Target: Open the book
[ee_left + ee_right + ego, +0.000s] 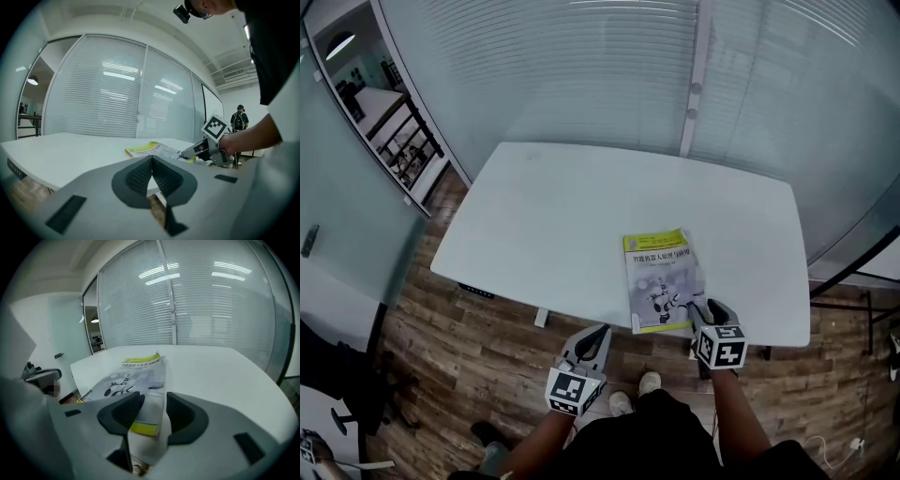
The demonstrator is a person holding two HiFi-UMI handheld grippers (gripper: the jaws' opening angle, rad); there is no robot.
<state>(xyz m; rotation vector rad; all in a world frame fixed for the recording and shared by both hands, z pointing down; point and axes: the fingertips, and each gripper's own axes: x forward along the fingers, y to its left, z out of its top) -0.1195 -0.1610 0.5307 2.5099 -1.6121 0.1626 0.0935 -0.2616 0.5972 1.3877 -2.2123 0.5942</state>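
A closed book (661, 279) with a yellow-and-grey cover lies near the front right edge of the white table (562, 206). My right gripper (705, 314) is at the book's near right corner, pointing down at it. In the right gripper view the gripper (154, 400) is open, and the corner of the book (136, 376) sits between the jaws with a gap on each side. My left gripper (592, 339) hangs off the table's front edge, left of the book. In its own view the left gripper (151, 159) is shut and empty, with the book (145, 149) and the right gripper (197, 149) beyond it.
Glass walls with blinds (609, 66) run behind the table. Wood floor (459, 347) lies below its front edge, where the person's feet (633, 394) stand. A person with a backpack (239, 122) stands far off in the left gripper view.
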